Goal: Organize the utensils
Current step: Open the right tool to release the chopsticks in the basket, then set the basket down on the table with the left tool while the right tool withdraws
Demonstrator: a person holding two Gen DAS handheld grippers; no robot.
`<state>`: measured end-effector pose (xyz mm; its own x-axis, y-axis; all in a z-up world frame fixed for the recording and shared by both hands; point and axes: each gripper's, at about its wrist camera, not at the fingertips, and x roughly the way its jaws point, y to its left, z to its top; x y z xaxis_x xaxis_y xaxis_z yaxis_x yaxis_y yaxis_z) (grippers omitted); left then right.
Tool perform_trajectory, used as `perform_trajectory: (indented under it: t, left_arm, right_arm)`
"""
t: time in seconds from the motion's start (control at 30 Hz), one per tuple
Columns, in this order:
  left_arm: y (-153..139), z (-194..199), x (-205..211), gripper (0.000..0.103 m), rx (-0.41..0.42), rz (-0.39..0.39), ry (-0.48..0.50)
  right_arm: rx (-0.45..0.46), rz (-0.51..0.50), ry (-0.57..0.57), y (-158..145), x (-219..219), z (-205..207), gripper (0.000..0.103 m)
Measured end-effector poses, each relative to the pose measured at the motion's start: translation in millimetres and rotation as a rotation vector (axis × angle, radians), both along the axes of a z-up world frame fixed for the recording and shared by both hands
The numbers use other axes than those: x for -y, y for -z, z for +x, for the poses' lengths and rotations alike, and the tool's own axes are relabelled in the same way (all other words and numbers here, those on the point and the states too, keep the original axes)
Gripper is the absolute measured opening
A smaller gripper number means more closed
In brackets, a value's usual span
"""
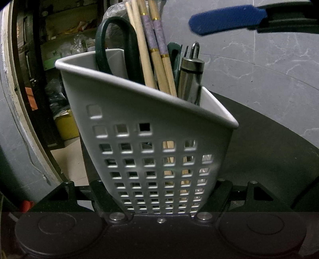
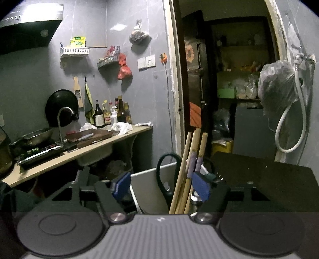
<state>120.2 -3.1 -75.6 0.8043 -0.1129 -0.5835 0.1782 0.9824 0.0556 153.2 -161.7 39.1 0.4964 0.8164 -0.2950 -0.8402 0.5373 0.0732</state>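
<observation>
A white perforated utensil holder [image 1: 159, 123] fills the left wrist view, tilted, and my left gripper [image 1: 159, 199] is shut on its lower part. Inside it stand wooden chopsticks [image 1: 157, 59] with purple bands, dark green scissors [image 1: 115, 39] and a steel-handled tool [image 1: 191, 79]. In the right wrist view my right gripper [image 2: 161, 187] is open above the holder [image 2: 147, 183]. The chopsticks [image 2: 189, 159] rise between its blue pads, close to the right pad [image 2: 201, 187]. The scissor handle [image 2: 165, 171] also lies in the gap. One blue pad [image 1: 227, 19] shows at the top right of the left view.
The holder is over a black table [image 2: 269, 183]. To the left runs a kitchen counter [image 2: 79, 153] with a chopping board, bottles and a sink. Behind is an open doorway [image 2: 229, 89]. A plastic bag [image 2: 279, 89] and a white hose hang on the right wall.
</observation>
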Motion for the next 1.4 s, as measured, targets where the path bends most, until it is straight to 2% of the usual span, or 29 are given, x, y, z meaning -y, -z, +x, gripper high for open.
perform_trajectory:
  t: [0.33,0.5,0.63,0.83,0.97,1.03,1.1,1.4]
  left_arm:
    - [3.4,-0.7,-2.1,0.076,0.007,-0.004,0.008]
    - [4.2,-2.8,-3.3,0.077,0.013,-0.004,0.012]
    - [3.8,-9.2,-4.2,0.086,0.017,0.001,0.005]
    - [3.2,-20.8,-2.1,0.089,0.022,0.003,-0.032]
    - [1.7,-30.6,0.4,0.090,0.011,-0.002,-0.058]
    - [0.7,-37.4,1.6,0.102,0.014,0.000,-0.078]
    - [-1.6,-48.1,4.2,0.102,0.039,-0.008,-0.097]
    - [-18.8,-85.6,15.1,0.102,0.057,-0.007,-0.233]
  right_arm:
    - [0.012,0.044,0.122,-9.5,22.1,-5.0,0.102]
    - [-0.024,0.046,0.206,-4.0,37.5,-4.9,0.103]
    - [-0.064,0.043,0.266,3.7,48.7,-5.4,0.103]
    - [-0.119,0.036,0.315,15.0,65.6,-8.2,0.103]
    - [-0.141,0.036,0.332,19.6,73.2,-8.3,0.103]
    - [-0.147,0.032,0.339,22.0,75.8,-9.2,0.103]
    - [-0.154,0.026,0.348,24.3,78.6,-10.4,0.103]
    - [-0.196,0.025,0.325,30.9,95.3,-16.7,0.103]
